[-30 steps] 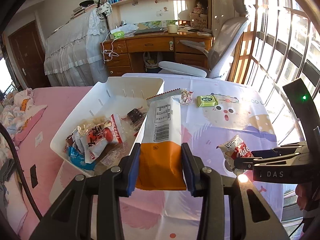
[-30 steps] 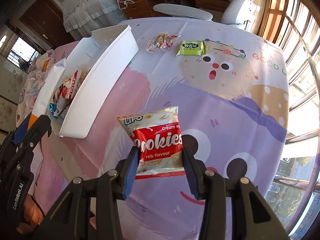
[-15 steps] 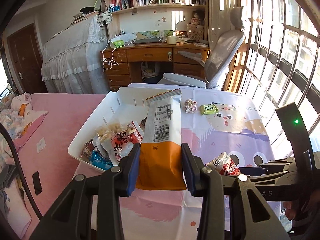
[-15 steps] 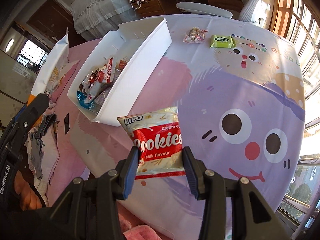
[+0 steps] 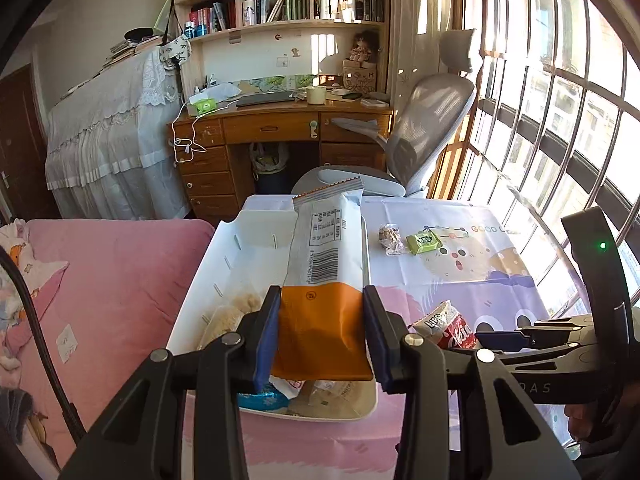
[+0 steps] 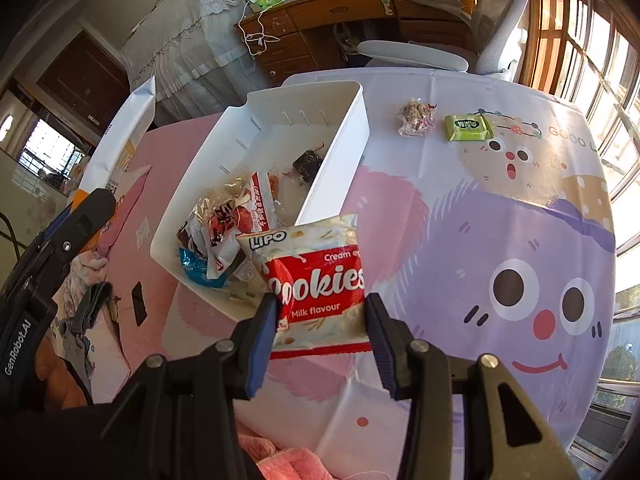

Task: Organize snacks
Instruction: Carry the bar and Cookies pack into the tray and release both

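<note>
My left gripper [image 5: 320, 336] is shut on a tall white and orange snack bag [image 5: 326, 264], held in the air over the near end of the white bin [image 5: 224, 248]. My right gripper [image 6: 320, 340] is shut on a red and white Lipo cookies packet [image 6: 316, 280], raised beside the bin's near right corner [image 6: 340, 160]. The bin holds several snack packs [image 6: 224, 224], bunched at its near end. A clear bag of nuts [image 6: 416, 118] and a green packet [image 6: 468, 127] lie on the cartoon tablecloth [image 6: 500, 220] to the right of the bin's far end.
A pink bed [image 5: 112, 272] lies left of the table. Beyond the table's far edge stand a grey office chair [image 5: 424, 136] and a wooden desk [image 5: 276, 128] under bookshelves. A barred window [image 5: 560, 120] runs along the right side.
Both grippers have risen and pulled back toward the table's near edge, each with its packet still in it. The bin and table now look farther below them.
</note>
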